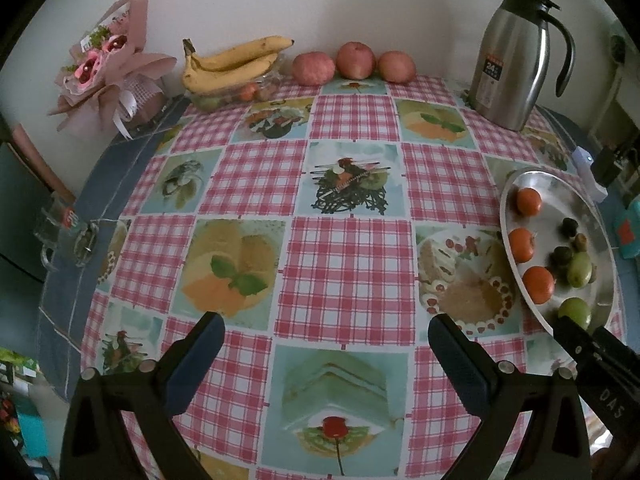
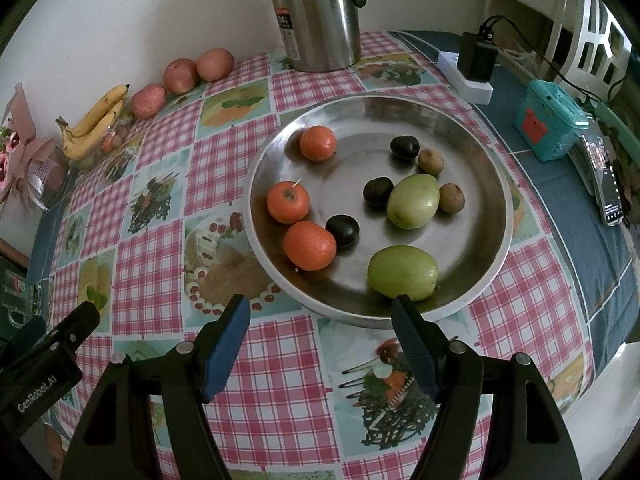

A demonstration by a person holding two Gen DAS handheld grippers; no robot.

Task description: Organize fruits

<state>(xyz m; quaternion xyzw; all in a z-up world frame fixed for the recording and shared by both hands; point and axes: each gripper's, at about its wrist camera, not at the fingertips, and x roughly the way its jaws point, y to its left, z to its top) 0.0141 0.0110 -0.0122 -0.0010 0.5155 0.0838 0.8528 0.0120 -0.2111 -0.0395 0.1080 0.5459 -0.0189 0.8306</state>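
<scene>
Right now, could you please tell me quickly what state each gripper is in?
Left gripper: open, holding nothing, above the tablecloth.
Right gripper: open, holding nothing, at the near rim of the metal plate.

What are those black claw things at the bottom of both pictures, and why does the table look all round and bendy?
Those claws are grippers, two-finger tongs that a person holds, one in each hand. Each one has a small camera that looks out along its fingers, and its wide lens bends the picture.

One picture comes from the left gripper. It is open and holds nothing, above the checked tablecloth.

The other picture comes from the right gripper. It is open and empty too, just in front of a metal plate.

On the plate lie three oranges, two green fruits, three small dark fruits and two small brown ones.

By the wall are bananas, three apples, a steel jug and a pink bouquet.
</scene>
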